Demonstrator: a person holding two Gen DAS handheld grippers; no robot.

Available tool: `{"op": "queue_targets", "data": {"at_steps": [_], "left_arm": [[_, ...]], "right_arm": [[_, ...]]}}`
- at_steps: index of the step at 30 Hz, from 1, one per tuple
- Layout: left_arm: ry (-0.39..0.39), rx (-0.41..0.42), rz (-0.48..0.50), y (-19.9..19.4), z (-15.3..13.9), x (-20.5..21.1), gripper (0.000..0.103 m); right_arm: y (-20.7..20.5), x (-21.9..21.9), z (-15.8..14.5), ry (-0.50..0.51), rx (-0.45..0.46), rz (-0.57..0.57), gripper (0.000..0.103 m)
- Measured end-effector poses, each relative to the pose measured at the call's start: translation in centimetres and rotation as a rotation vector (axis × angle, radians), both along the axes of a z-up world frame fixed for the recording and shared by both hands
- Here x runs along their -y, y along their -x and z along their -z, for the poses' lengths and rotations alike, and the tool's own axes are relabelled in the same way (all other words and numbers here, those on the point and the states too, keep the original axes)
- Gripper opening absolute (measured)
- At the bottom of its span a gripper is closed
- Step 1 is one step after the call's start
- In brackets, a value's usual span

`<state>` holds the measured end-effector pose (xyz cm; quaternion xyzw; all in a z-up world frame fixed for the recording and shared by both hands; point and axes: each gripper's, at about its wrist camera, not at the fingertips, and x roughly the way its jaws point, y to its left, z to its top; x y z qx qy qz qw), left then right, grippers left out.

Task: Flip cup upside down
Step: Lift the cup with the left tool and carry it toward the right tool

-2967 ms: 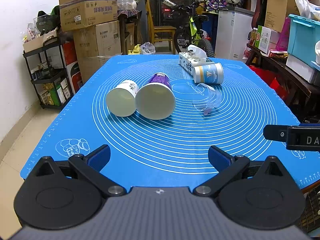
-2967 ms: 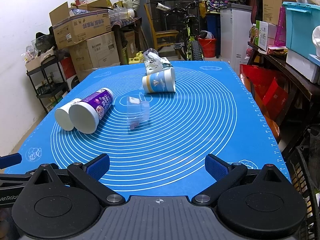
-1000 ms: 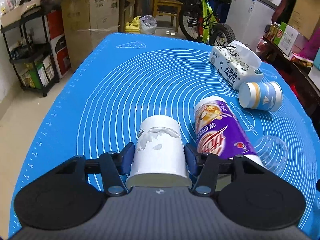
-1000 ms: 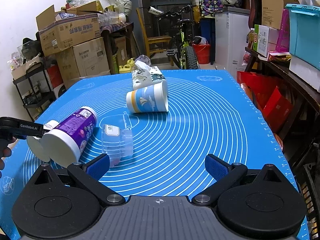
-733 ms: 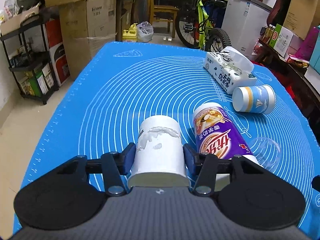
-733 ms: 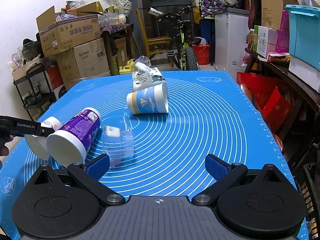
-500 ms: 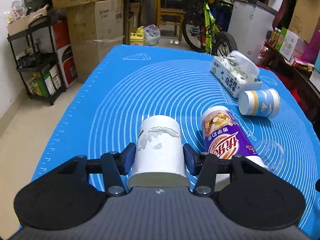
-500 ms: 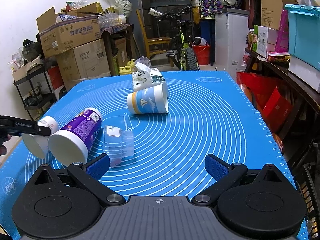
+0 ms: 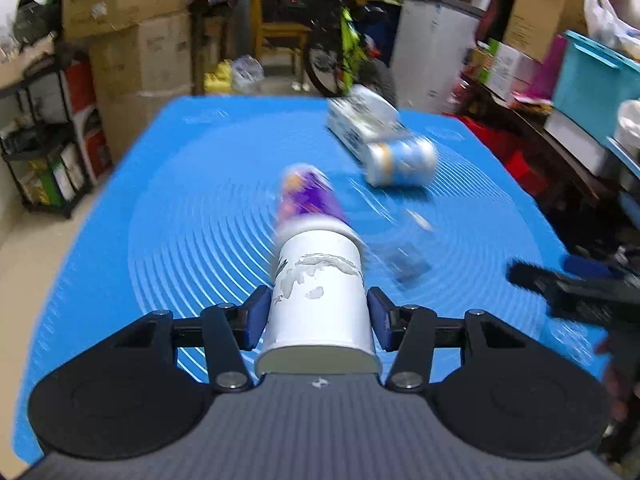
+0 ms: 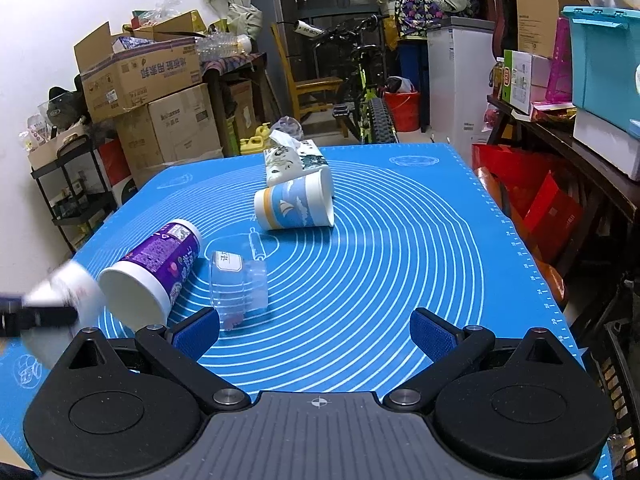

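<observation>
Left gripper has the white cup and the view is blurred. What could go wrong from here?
1. The left gripper clamps the white cup near its wide rim; a thin paper wall may buckle or slip while turning.
2. The purple cup lies just beyond it, so a swing could knock it rolling.
3. The right gripper hangs open nearby, with the clear cup just ahead; the two tools could collide.
</observation>
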<state>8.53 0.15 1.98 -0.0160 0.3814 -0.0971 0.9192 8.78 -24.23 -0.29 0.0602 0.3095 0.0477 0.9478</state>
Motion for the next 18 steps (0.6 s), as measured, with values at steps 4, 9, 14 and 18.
{"op": "queue_targets", "data": {"at_steps": [4, 9, 14, 18], "left_arm": [[0.008, -0.064, 0.011, 0.3, 2.2, 2.1, 0.054], [0.067, -0.112, -0.029, 0.3, 4.0, 3.6, 0.054], [0.072, -0.108, -0.028, 0.7, 4.3, 4.8, 0.057], [0.052, -0.1, -0.032, 1.1, 4.6, 4.8, 0.062]], "right_arm": [[0.6, 0.5, -0.1, -0.002, 0.001, 0.006, 0.101], [1.3, 1.0, -0.2, 0.004, -0.002, 0.01, 0.101], [1.7, 1.4, 0.1, 0.006, -0.017, 0.014, 0.101], [1.9, 1.3, 0.4, 0.008, -0.025, 0.008, 0.101]]}}
